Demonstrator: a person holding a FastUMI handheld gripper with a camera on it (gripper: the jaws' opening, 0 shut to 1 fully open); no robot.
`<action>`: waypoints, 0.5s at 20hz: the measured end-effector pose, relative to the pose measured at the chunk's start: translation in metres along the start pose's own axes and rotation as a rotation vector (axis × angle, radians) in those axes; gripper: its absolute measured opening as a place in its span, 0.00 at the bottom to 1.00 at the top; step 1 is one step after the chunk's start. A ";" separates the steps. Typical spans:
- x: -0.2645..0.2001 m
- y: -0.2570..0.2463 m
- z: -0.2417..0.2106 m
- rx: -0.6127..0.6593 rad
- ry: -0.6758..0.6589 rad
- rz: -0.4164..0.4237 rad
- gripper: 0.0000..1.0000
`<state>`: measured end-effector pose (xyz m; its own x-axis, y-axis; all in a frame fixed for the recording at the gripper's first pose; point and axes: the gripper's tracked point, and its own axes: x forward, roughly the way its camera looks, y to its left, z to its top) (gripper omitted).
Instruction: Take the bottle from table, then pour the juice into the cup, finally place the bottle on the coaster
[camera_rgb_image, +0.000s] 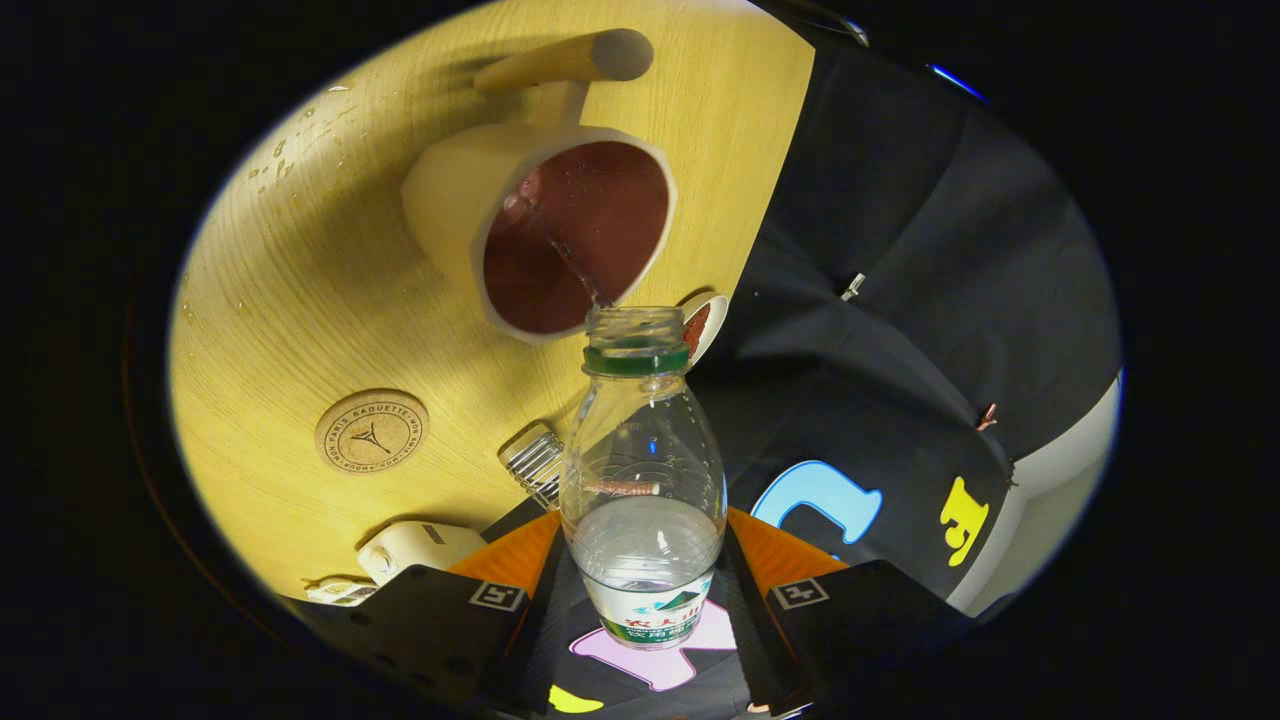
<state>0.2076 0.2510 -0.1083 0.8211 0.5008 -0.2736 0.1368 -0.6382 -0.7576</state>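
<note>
My gripper (645, 600) is shut on a clear plastic bottle (642, 470), both fingers pressing its labelled lower part. The bottle has a green neck ring and no cap, and clear liquid sits in its lower part. It is tilted, with its mouth just over the rim of a cream cup (545, 225) that has a dark red inside and a wooden handle. A thin stream runs from the mouth into the cup. A round cork coaster (371, 431) lies on the wooden table (290, 290), beside the bottle and nearer than the cup.
A ridged metal object (535, 462) and a white boxy object (420, 548) lie on the table near my fingers. A small white dish (705, 325) with something reddish sits at the table's edge behind the bottle mouth. Water drops (285, 160) dot the table past the cup.
</note>
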 end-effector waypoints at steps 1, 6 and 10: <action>-0.001 -0.001 0.001 -0.010 -0.005 0.000 0.74; -0.004 -0.001 0.008 -0.040 -0.019 -0.004 0.73; -0.003 -0.003 0.005 -0.054 -0.017 -0.015 0.74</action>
<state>0.2014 0.2543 -0.1084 0.8094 0.5201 -0.2727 0.1794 -0.6612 -0.7285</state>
